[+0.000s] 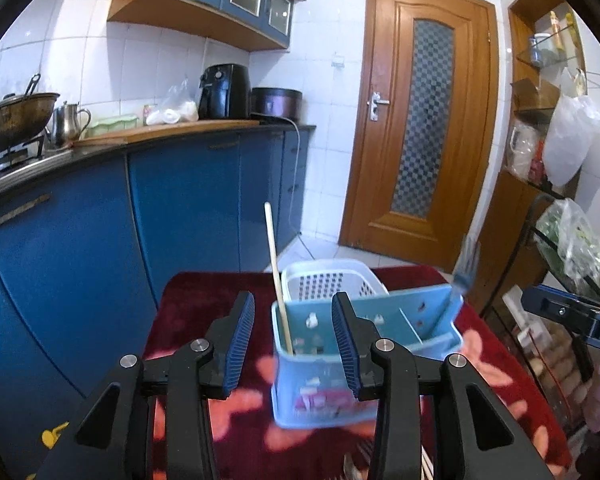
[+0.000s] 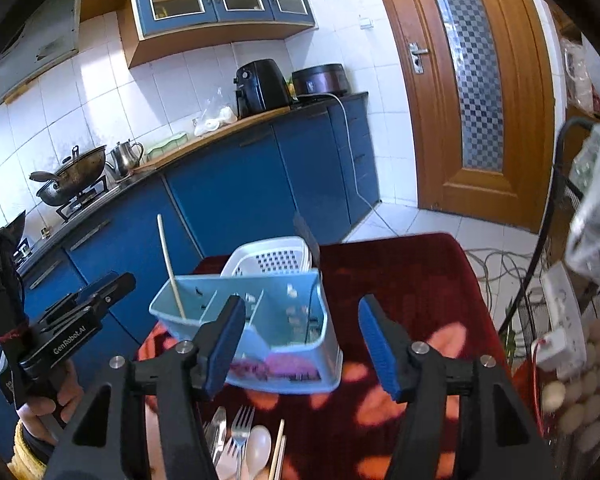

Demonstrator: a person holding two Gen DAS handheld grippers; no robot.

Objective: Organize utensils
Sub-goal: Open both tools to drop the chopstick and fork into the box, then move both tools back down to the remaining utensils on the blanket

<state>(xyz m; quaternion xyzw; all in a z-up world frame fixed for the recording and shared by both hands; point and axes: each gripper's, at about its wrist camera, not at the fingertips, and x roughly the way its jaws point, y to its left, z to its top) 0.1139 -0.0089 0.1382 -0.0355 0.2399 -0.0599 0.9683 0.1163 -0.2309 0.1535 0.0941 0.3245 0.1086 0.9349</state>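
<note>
A light blue utensil holder (image 1: 364,344) (image 2: 256,332) with compartments stands on the red flowered table cloth (image 2: 412,288). One wooden chopstick (image 1: 278,280) (image 2: 171,268) stands in its left compartment. A blurred fork (image 1: 462,280) stands in its right compartment. My left gripper (image 1: 294,344) is open and empty, just in front of the holder. My right gripper (image 2: 302,344) is open and empty, above the holder's near side. Forks (image 2: 240,428), a white spoon (image 2: 258,448) and chopsticks (image 2: 278,452) lie on the cloth below it.
A white perforated basket (image 1: 328,280) (image 2: 272,258) stands behind the holder. Blue kitchen cabinets (image 1: 180,208) line the left, a wooden door (image 1: 420,120) stands beyond. A wire rack with bags (image 1: 572,240) and eggs (image 2: 588,384) is on the right.
</note>
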